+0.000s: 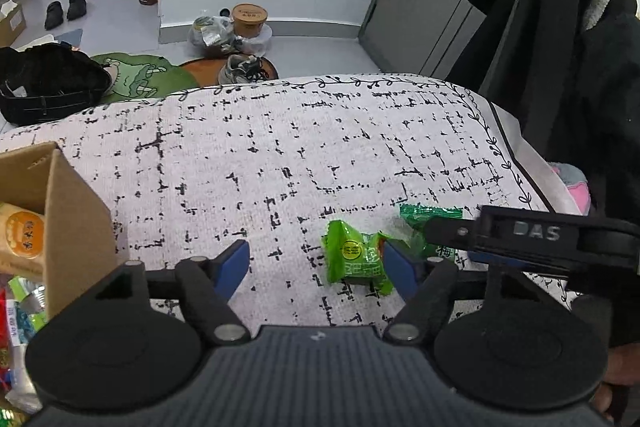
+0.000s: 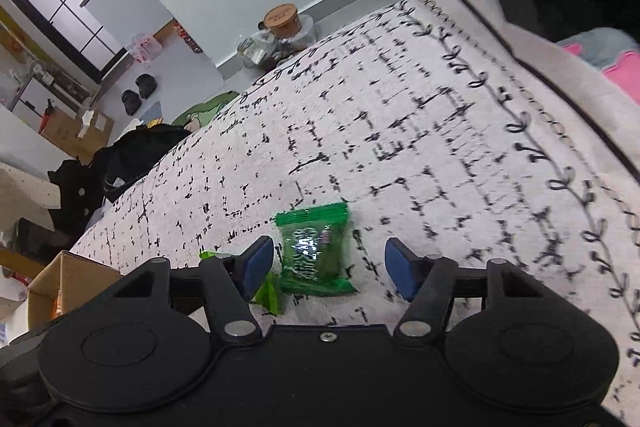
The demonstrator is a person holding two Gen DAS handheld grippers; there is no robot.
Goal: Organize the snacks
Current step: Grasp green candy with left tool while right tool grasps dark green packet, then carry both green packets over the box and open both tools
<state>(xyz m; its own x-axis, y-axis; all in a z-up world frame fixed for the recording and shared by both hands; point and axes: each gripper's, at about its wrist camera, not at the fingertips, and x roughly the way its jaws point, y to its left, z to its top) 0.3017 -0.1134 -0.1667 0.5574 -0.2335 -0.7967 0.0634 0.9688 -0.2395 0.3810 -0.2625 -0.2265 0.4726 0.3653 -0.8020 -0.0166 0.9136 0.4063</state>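
A light green snack packet (image 1: 354, 259) lies on the patterned tablecloth (image 1: 300, 155), just inside my left gripper's right finger. My left gripper (image 1: 316, 267) is open and holds nothing. A darker green snack packet (image 2: 316, 253) lies on the cloth (image 2: 440, 147) between the fingers of my right gripper (image 2: 330, 265), nearer the left finger; the gripper is open. The same dark packet (image 1: 430, 223) shows in the left wrist view, partly under the right gripper's body (image 1: 532, 239). A corner of the light green packet (image 2: 270, 297) shows in the right wrist view.
A cardboard box (image 1: 60, 211) with several snacks inside stands at the table's left; it also shows in the right wrist view (image 2: 60, 283). A dark coat (image 1: 592, 47) hangs at the right. A black bag (image 1: 44, 87), shoes and bags sit on the floor beyond the table.
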